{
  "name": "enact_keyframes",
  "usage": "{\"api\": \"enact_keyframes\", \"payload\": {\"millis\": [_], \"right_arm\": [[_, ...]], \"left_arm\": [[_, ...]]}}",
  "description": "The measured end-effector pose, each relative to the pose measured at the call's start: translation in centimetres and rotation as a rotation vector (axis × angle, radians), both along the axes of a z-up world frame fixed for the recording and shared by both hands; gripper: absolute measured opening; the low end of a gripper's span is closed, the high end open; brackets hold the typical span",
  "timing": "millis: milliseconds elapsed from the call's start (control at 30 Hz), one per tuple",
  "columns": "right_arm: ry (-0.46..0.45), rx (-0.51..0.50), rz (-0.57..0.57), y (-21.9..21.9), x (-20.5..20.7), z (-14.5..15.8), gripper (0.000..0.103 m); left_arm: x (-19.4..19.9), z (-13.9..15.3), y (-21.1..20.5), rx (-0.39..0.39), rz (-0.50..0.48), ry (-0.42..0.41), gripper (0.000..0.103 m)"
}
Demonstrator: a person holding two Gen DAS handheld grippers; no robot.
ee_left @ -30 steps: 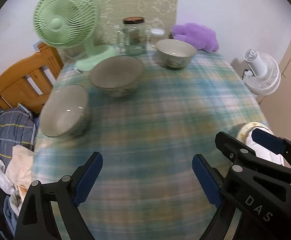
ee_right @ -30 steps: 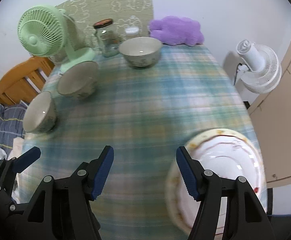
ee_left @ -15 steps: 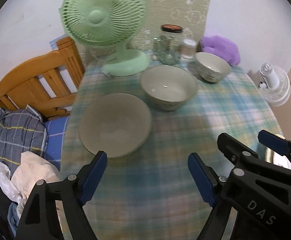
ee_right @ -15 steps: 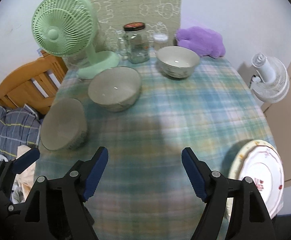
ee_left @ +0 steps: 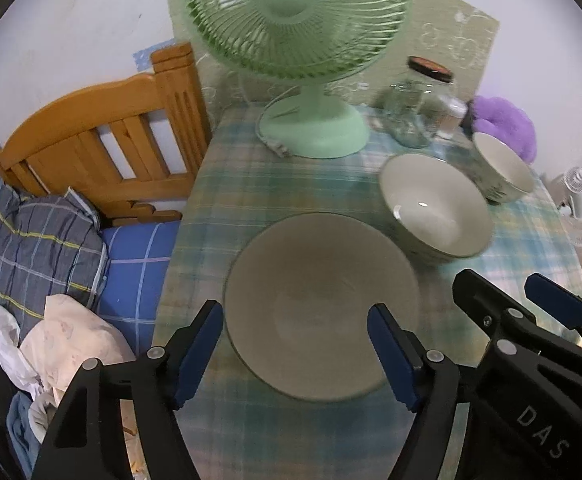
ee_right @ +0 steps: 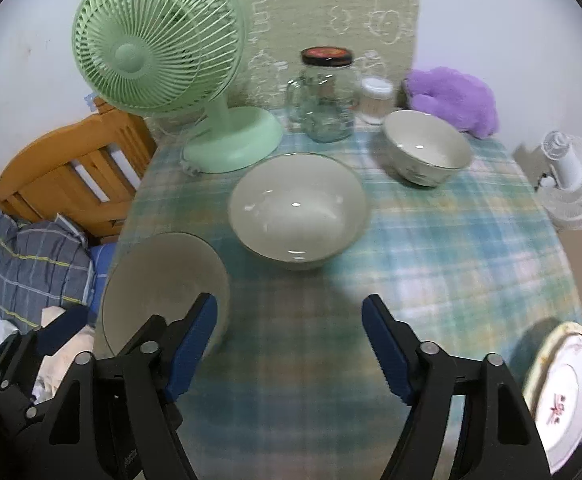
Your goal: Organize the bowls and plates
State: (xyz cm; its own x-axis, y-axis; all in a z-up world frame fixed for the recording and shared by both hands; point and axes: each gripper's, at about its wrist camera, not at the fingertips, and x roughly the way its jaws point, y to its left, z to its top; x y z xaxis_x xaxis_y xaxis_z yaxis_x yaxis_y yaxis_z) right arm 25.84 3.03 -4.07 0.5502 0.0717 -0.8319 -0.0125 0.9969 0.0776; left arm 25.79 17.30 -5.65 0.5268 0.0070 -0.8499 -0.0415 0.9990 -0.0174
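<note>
Plaid cloth is covering the small surface [ee_right: 431, 248] pushed against a white wall, where a green fan [ee_right: 159, 40] and a glass jar [ee_right: 327, 96] are standing at the back beside a wooden bed frame [ee_left: 103, 140]. Three bowls are sitting upright, mouths up, in a loose row running from the near left corner toward the far right. The left tongs [ee_left: 295, 344] are hanging over the nearest bowl [ee_left: 323, 304], jaws apart and having just been narrowing, one blue pad outside its left rim and the other seemingly over its right inside wall; motion blur makes it hard to say whether either pad is touching. The right tongs [ee_right: 289, 344] are standing open over bare cloth, having just eased inward with nothing between them, and the middle bowl [ee_right: 297, 216] is lying straight ahead of them. The far bowl [ee_right: 427, 152] is resting near a purple plush toy [ee_right: 451, 100]. A flowered plate [ee_right: 563, 392] is waiting at the near right edge, well apart from the bowls. Being round, the bowls are offering no long axis, so a rim grip looks workable from any side. The left hand is judged nearer to the first pickup, and stacking has not yet begun.
</note>
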Motion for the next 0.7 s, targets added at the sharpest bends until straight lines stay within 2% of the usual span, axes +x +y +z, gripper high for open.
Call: {"api": "enact_keyframes", "payload": {"millis": [167,300,467,533,667,700], "right_arm": [[0.020,-0.003,0.006,1.5,1.7,-1.2,0.070],[0.043,-0.018,0.016,2.4,2.8,-2.3,0.065],[0.070,-0.015,0.029,3.1,3.7,-3.7,0.044],[0.077,-0.009,0.038,3.4,4.0,-4.1,0.037],[0.083,-0.002,0.080,4.6,4.3,-4.5,0.013],[0.082,-0.009,0.082,4.9,4.3,-4.5,0.013]], "left_arm": [[1.0,-1.0,1.1,0.012,0.024,0.012,0.069],[1.9,-2.3,1.5,0.016,0.028,0.032,0.056],[2.5,-3.5,1.8,0.013,0.034,0.059,0.039],[2.6,-3.8,1.8,0.020,0.030,0.062,0.035],[2.7,-3.9,1.8,0.049,0.033,0.057,0.026],[2.7,-3.9,2.0,0.047,0.035,0.058,0.023]]}}
